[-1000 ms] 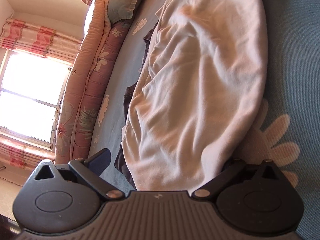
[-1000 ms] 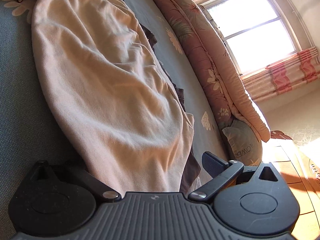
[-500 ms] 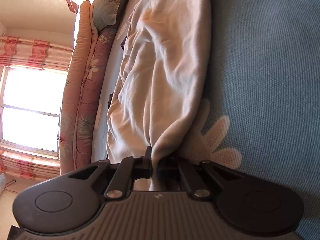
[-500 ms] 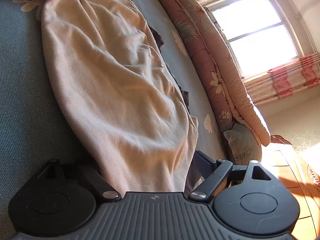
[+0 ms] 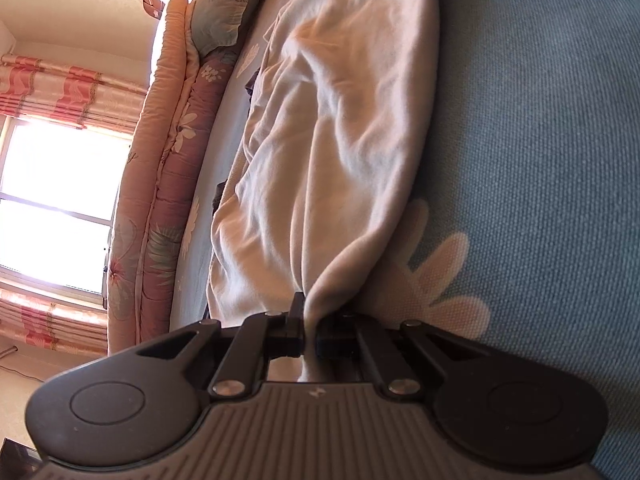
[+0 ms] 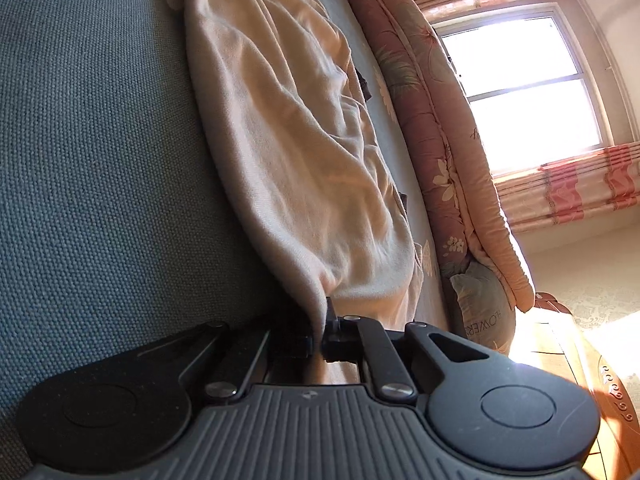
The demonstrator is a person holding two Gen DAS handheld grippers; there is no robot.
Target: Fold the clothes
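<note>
A cream garment (image 5: 332, 152) is laid lengthwise on the blue bedspread (image 5: 540, 160), with something dark partly seen under its far edge. Its near end is pinched by the left gripper (image 5: 308, 334): jaws fully closed, a fold of cloth drawn up between the pads. The opposite end is pinched the same way by the right gripper (image 6: 318, 340), jaws drawn in onto a bunched edge of the garment (image 6: 296, 168), cloth clearly trapped between them. Both ends seem to be taken at the same long edge, so that the piece can probably be lifted and carried over as one fold; both claws are kept low, near the bedspread (image 6: 92, 152), likely because only the top layer edge is wanted.

Left wrist view: a printed flower (image 5: 436, 280) on the bedspread just beside the held corner is shown, plus a pillow (image 5: 224, 8) at the far end and a rolled quilt (image 5: 160, 184) along the window side. The right claw cannot be made out there.

Right wrist view: the pillow (image 6: 484, 312) is seen close by instead, a wooden edge (image 6: 560, 344) beyond it, and at the top edge a small dark part at the garment's far end, probably the other claw, too cropped to confirm. The quilt (image 6: 448, 152) and window (image 6: 524, 96) are shown from the other direction.
</note>
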